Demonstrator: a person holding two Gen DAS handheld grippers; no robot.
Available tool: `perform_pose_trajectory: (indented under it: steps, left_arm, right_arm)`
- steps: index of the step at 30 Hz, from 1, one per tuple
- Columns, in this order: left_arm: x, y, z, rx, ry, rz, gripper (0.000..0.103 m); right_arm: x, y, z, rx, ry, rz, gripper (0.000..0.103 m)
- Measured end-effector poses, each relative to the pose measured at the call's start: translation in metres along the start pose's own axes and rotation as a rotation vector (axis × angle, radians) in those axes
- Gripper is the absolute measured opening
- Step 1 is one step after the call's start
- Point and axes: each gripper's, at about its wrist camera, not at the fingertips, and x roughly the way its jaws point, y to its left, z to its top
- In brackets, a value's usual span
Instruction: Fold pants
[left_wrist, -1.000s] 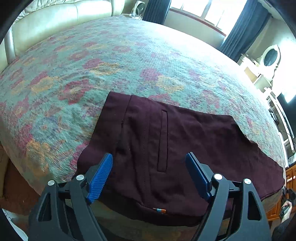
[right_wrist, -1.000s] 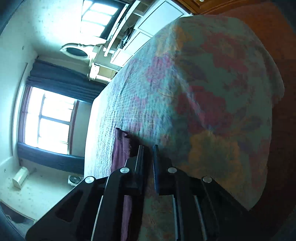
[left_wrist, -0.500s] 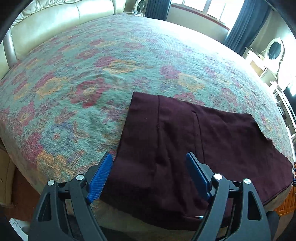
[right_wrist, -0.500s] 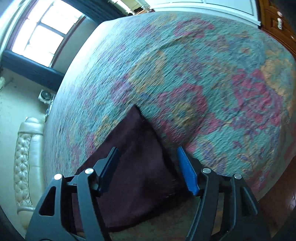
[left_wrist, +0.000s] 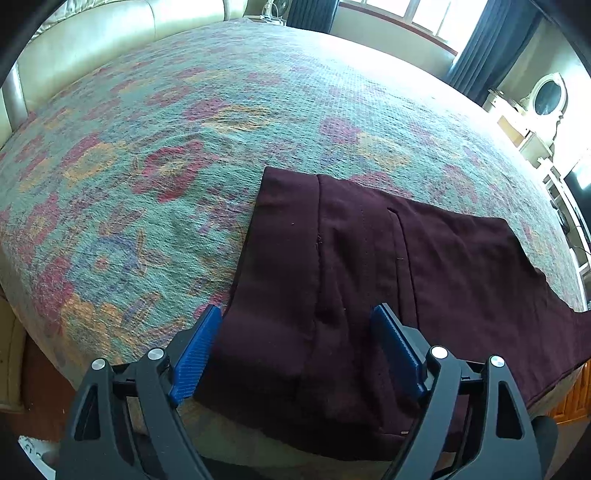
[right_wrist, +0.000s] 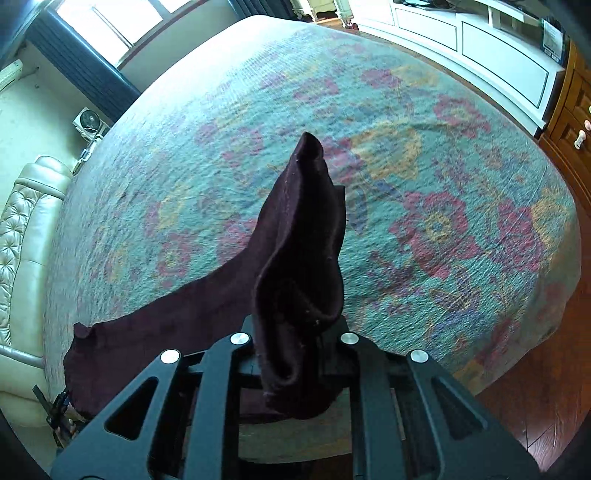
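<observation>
Dark maroon pants (left_wrist: 388, 266) lie flat on a floral bedspread (left_wrist: 184, 147), waistband end toward me, a welt pocket showing. My left gripper (left_wrist: 295, 332) is open, its blue pads either side of the waist end just above the cloth, holding nothing. In the right wrist view my right gripper (right_wrist: 291, 332) is shut on the pants' leg end (right_wrist: 299, 258), which stands bunched up above the jaws; the rest of the pants (right_wrist: 155, 325) trails left across the bed.
A cream leather headboard (left_wrist: 92, 37) lies at the far left. Windows with dark curtains (left_wrist: 491, 48) are at the back. White cabinets (right_wrist: 480, 48) and a wooden dresser (right_wrist: 569, 122) stand beyond the bed's right side. The bed edge is right below both grippers.
My right gripper has closed on the pants' leg end and lifted it off the bed. My left gripper has shifted slightly left over the waist, still open.
</observation>
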Motion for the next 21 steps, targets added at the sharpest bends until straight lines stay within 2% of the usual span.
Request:
perform_pose_trajectory:
  steps: [5,10,14,19,21]
  left_arm:
    - [0.001,0.0,0.0,-0.009,0.007,-0.009,0.086]
    - [0.003,-0.002,-0.002,-0.004,0.002,0.001,0.087]
    - [0.004,-0.003,-0.004,0.011,-0.004,0.004,0.088]
    - [0.004,-0.001,-0.004,0.006,-0.002,-0.006,0.088]
    - [0.004,-0.002,-0.005,0.009,-0.005,-0.003,0.088]
  right_arm:
    - [-0.046,0.052,0.0,-0.1,-0.047,0.029,0.015]
    - [-0.066,0.114,-0.011,-0.187,-0.062,0.068,0.015]
    - [-0.068,0.159,-0.026,-0.242,-0.078,0.089,0.015]
    - [-0.056,0.198,-0.046,-0.284,-0.075,0.108,0.015]
    - [-0.049,0.212,-0.056,-0.308,-0.084,0.09,0.015]
